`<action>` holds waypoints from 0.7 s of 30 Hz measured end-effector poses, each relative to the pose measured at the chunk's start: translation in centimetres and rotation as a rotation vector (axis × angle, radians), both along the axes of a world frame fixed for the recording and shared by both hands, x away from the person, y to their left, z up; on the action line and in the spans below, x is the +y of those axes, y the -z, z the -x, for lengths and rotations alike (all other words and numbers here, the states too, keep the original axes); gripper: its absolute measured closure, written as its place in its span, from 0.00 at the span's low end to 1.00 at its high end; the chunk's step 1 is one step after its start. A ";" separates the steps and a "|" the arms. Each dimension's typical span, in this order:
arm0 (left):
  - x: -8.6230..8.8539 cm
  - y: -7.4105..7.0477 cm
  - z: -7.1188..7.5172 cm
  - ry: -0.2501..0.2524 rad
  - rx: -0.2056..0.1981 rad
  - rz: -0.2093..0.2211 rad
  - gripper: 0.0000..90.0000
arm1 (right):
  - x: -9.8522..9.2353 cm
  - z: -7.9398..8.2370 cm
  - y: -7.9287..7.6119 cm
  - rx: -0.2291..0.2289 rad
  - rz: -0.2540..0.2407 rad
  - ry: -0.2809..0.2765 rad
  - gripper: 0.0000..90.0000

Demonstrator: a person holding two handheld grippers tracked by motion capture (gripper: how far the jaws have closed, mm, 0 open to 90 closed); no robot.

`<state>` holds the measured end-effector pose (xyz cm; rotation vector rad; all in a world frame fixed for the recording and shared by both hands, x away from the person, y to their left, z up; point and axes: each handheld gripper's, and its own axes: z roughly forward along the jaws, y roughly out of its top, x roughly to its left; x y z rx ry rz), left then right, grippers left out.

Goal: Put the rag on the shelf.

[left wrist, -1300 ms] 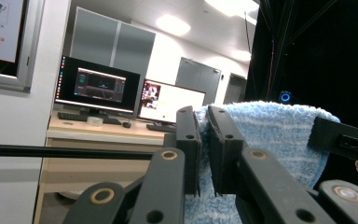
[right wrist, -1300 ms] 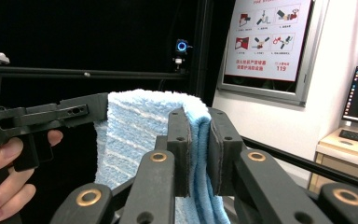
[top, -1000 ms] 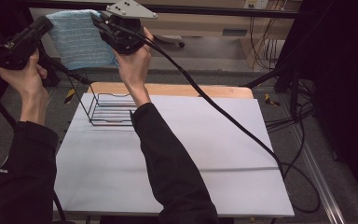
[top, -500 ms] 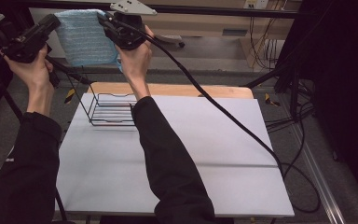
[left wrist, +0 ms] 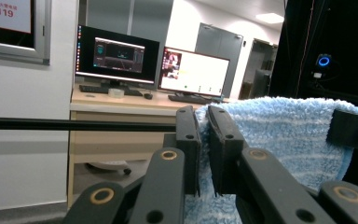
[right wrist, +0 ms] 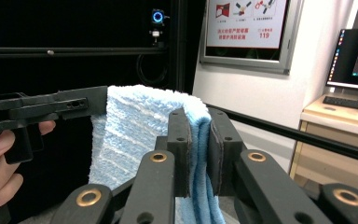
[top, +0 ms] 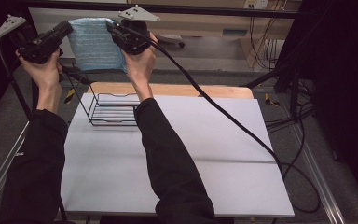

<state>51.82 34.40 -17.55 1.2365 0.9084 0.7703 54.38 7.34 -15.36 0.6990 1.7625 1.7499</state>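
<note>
The left gripper [top: 67,29] is clamped on one top corner of a light blue towel [top: 94,44], its two black jaws pressed together with the fluffy fabric pinched between them, as the left gripper view shows [left wrist: 204,140]. The right gripper [top: 112,25] grips the opposite top corner in the same way; in the right gripper view [right wrist: 198,149] a fold of the towel [right wrist: 135,135] sits squeezed between its jaws. Both are raised high above the far edge of the table, with the towel stretched out between them and hanging flat, well above the tabletop. The left hand [top: 44,70] and right hand [top: 140,63] hold the grippers from below, black sleeves running back toward the bottom of the high view. Below the towel, a black wire basket [top: 112,109] stands on the white table [top: 214,154] near its far left corner, apart from the towel. A thick black cable [top: 223,114] trails from the right gripper across the table to the right.
</note>
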 end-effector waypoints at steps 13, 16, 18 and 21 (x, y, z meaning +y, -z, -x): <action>0.7 2.5 0.2 0.015 0.040 -0.037 0.92 | 0.3 0.0 2.5 0.034 0.033 -0.007 0.90; 1.1 3.3 0.4 0.028 0.055 -0.026 0.92 | 0.4 0.1 3.2 0.052 0.037 -0.015 0.90; 1.1 3.7 0.5 0.033 0.058 -0.036 0.92 | 0.4 0.1 3.7 0.067 0.036 -0.018 0.90; 1.2 4.1 0.8 0.043 0.064 -0.050 0.92 | 0.3 0.2 4.2 0.076 0.044 -0.019 0.90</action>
